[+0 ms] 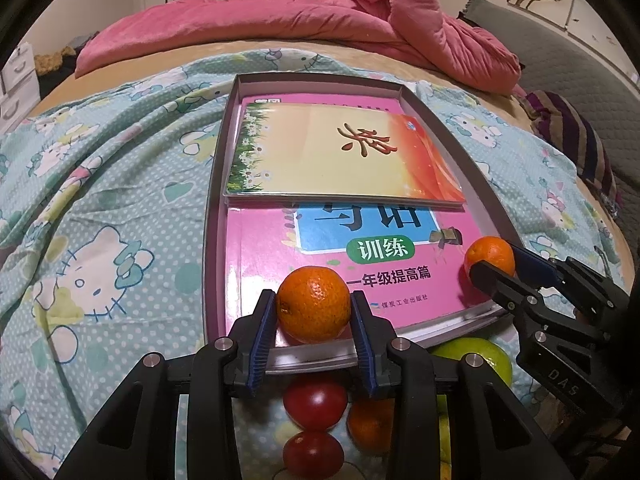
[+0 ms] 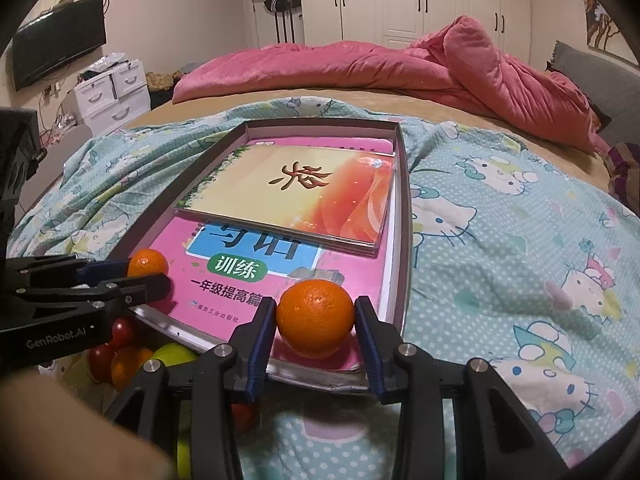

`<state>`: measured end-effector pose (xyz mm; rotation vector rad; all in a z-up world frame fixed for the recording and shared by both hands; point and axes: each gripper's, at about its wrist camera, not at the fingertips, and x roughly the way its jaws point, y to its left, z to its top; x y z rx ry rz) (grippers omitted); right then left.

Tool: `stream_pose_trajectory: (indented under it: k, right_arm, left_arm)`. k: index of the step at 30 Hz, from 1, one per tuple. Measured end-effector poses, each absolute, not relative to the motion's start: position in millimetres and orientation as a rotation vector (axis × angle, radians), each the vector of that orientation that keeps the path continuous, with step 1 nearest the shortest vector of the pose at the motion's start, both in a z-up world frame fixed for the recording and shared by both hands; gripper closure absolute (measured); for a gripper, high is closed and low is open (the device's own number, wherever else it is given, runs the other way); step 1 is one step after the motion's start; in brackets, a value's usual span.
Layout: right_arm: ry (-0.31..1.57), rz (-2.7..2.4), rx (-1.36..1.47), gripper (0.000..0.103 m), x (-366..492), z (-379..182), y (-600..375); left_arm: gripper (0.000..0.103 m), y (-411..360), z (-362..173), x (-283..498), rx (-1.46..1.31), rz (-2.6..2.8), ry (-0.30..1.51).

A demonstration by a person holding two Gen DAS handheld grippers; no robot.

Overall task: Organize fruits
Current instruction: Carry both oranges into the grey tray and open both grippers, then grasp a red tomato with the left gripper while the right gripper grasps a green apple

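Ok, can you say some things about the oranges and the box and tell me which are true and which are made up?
1. Each gripper has an orange between its fingers. True: left gripper on one orange, right gripper on the other orange.
2. The box holds books. True.
3. The top book is blue. False: it is yellow and orange.
4. The blanket is green. False: it is pink.
5. Red fruits lie inside the box. False: they lie outside it.

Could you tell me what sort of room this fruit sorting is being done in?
Most likely a home bedroom. The work surface is a bed with a cartoon-cat sheet, a rumpled pink duvet lies at its far end, and white wardrobes line the back wall.
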<state>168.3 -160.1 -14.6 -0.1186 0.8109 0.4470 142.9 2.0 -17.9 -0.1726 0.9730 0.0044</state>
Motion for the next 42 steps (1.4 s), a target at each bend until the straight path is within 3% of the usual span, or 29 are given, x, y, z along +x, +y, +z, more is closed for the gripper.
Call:
stream_pose_trajectory:
  k: [2, 5, 9, 19, 42]
  right_arm:
    - [0.804, 0.452, -0.101, 0.060, 168, -13, -162]
    - [0.785, 0.446, -0.089, 0.048, 165, -8, -166]
    - [0.768, 0.450, -0.065, 0.047, 163, -3, -172]
    - [0.732, 0.469, -0.029, 0.044, 153, 7, -181]
    - [0.725, 0.621, -0.110, 0.040, 104, 12, -153]
  left_arm:
    - [0.057, 4, -17, 141, -0.182, 0.000, 0.972]
    - [0.053, 6, -14, 139, -0.189, -0.002, 0.963]
    - [0.052, 9, -9, 135, -0.199, -0.010, 0.946]
    - [0.035, 22, 10, 118, -0.245, -0.017, 0.893]
    - [0.028, 32, 7, 74, -0.200, -0.054, 0.937]
